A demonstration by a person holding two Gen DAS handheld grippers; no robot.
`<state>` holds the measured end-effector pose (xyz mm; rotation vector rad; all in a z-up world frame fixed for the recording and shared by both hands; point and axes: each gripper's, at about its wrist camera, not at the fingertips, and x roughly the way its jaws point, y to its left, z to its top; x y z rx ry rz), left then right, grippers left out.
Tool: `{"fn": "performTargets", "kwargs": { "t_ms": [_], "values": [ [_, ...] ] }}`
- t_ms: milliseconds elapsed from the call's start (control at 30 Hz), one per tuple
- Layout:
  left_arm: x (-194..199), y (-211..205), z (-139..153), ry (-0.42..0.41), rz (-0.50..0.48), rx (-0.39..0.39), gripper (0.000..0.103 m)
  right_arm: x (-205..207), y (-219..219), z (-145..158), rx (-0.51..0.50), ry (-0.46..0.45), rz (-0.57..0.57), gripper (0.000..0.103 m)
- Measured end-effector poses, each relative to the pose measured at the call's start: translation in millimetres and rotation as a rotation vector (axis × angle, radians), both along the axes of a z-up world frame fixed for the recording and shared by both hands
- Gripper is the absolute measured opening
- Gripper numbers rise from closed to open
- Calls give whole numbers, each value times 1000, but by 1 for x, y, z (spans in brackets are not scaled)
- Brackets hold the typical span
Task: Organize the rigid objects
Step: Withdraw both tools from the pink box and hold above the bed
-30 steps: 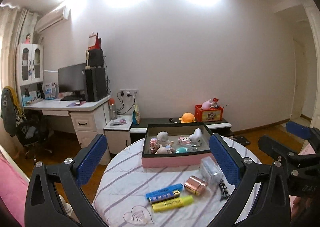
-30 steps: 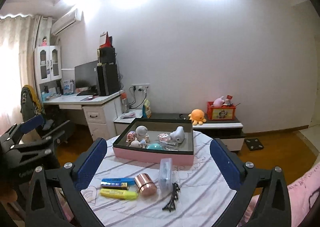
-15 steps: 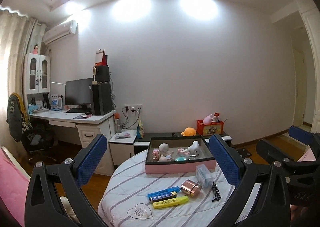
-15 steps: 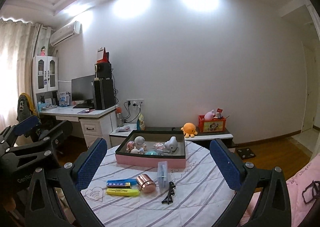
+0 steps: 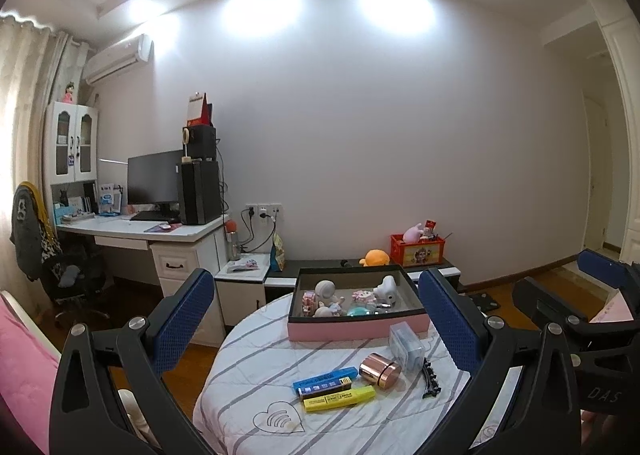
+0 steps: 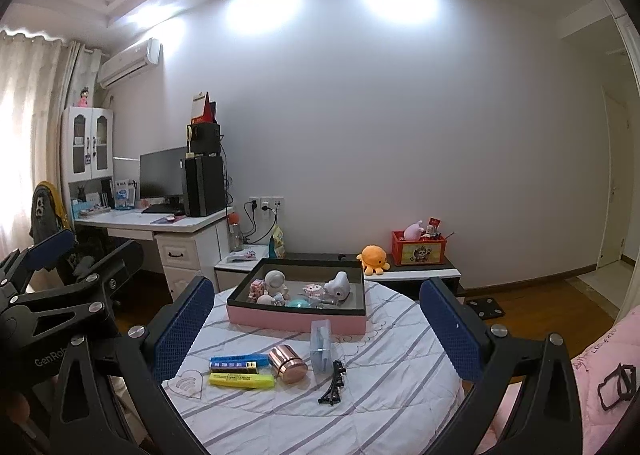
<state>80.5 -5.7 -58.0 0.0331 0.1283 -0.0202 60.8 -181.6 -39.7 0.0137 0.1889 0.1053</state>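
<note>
Two grippers hang in the air, both held back from a round table (image 6: 400,367), both with their blue-padded fingers spread wide apart and nothing between them. The left gripper (image 5: 316,319) and the right gripper (image 6: 316,327) each frame the same spread of items on the striped cloth.

Nearest the fingers lie five loose things. A yellow highlighter (image 6: 242,380) and a blue pen-like box (image 6: 239,362) rest side by side, close together, their long axes running left to right across the table. Just to their right a rose-gold cylinder (image 6: 288,363) lies on its side, its axis slanting toward the far left. Just beyond it a clear plastic case (image 6: 321,343) stands on its edge, long side pointing away toward the box. A black hair clip (image 6: 333,383) lies to the near right, its length running near to far with a slight tilt.

Behind them sits an open pink box (image 6: 296,323) with dark walls, already holding small figurines and toys.

No grasp has begun, so this looks like the approach. A sound way in would be to turn a gripper so its fingers close across a highlighter's narrow width, not along its length, then lower straight down. The cylinder may roll if nudged; best pinched across its curved sides.
</note>
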Motion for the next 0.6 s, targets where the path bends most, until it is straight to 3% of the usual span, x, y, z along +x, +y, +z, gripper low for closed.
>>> {"fn": "performTargets", "kwargs": {
  "t_ms": [233,600],
  "values": [
    [28,9,-24,99,-11,13,103,20,-1,-16,-9,61,-3,103],
    [112,39,-116,433,16,-4,103,94,-16,-96,-16,328,-43,103]
  ]
}}
